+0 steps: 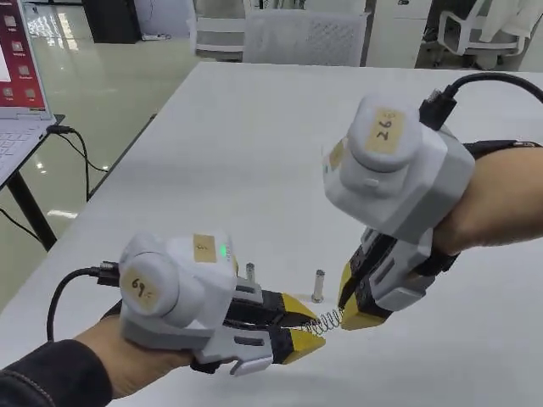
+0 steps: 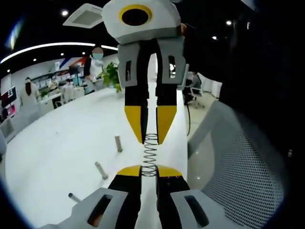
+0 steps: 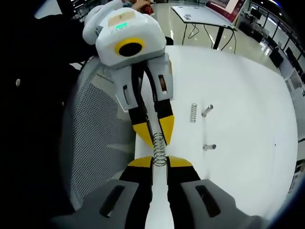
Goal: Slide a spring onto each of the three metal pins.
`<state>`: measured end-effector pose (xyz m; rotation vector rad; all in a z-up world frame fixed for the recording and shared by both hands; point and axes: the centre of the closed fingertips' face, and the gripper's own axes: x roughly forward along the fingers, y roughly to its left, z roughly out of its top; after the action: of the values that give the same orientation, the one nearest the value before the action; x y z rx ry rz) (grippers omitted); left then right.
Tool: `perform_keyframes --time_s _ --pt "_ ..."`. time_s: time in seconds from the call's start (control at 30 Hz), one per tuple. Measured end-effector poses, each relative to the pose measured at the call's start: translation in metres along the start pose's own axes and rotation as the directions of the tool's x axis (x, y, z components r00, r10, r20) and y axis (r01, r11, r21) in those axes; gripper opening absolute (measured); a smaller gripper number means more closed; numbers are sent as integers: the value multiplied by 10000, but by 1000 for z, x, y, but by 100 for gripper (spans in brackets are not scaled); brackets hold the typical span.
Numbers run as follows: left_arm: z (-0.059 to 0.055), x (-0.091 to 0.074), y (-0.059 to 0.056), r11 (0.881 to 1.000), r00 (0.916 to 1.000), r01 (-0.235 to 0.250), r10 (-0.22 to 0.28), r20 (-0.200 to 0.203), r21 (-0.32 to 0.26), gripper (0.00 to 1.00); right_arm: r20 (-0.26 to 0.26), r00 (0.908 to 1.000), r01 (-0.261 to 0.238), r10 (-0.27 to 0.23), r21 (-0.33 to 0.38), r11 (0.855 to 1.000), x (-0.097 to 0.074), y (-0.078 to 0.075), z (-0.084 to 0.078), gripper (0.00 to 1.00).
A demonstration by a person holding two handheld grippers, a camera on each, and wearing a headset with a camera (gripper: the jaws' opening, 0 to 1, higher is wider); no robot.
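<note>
A thin wire spring spans the gap between my two grippers, just above the white table. My left gripper comes in from the lower left, shut on one end. My right gripper reaches down from the right, shut on the other end. In the left gripper view the spring runs from my own jaws up to the right gripper's yellow fingers. Three short metal pins are on the table to the left. A second spring lies loose beside a pin.
Two pins stand just behind the grippers. A laptop sits on a side desk at the far left, with cables hanging. A mesh-backed chair stands at the table's far end. A mesh chair is close beside the table edge.
</note>
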<state>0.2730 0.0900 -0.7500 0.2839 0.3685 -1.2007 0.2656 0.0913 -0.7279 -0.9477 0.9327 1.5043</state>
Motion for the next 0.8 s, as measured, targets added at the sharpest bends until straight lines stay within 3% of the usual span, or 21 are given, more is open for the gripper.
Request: perform_keyframes --time_s 0.37,0.57,0.8 --pt "3 1 1 10000 10000 -12 12 91 -40 3 561 9983 163 -147 -282 9995 -4 1 20 7" --pt "3 2 0 10000 9999 19 -18 106 -79 3 586 9982 171 -143 -479 9987 -2 4 28 7" --pt "2 2 2 9998 10000 -34 35 54 -170 2 527 9985 189 -155 -641 9978 -1 3 26 8"
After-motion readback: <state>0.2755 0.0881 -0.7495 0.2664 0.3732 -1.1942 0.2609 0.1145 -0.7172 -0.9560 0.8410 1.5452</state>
